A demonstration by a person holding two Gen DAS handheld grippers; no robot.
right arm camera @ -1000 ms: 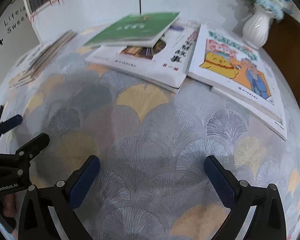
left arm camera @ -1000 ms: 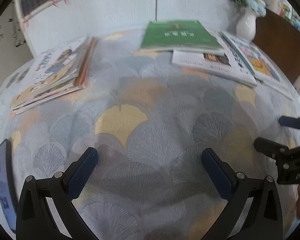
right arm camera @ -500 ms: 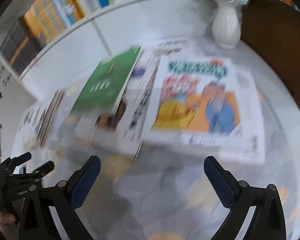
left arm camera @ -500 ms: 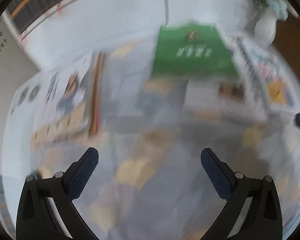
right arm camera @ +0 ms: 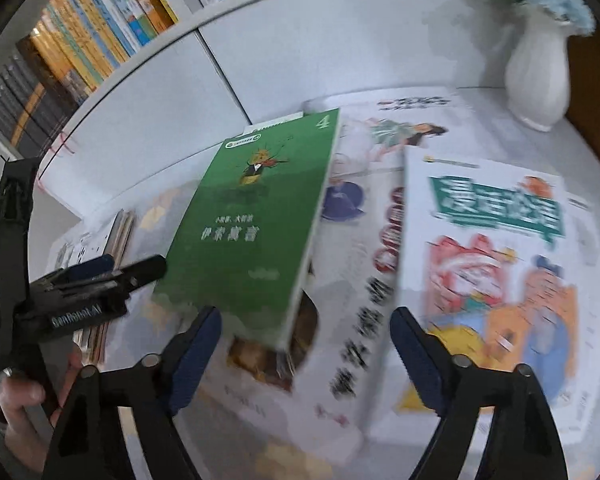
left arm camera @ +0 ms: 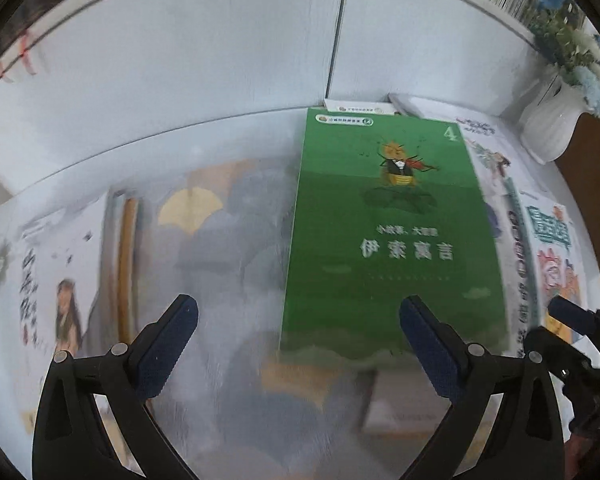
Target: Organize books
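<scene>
The green book (left arm camera: 388, 236) lies face up on top of a spread of white-covered books (right arm camera: 360, 272) at the back of the counter (left arm camera: 228, 240), near the white cabinet wall. To its right sits a book with an orange cartoon cover (right arm camera: 496, 276), then a white vase (right arm camera: 538, 64). A separate stack of books (left arm camera: 60, 280) lies at the left. The left claw (left arm camera: 298, 340) is spread wide with nothing gripped. The right claw (right arm camera: 306, 344) is closing above the near corner of the pile, its pads pressing on nothing
</scene>
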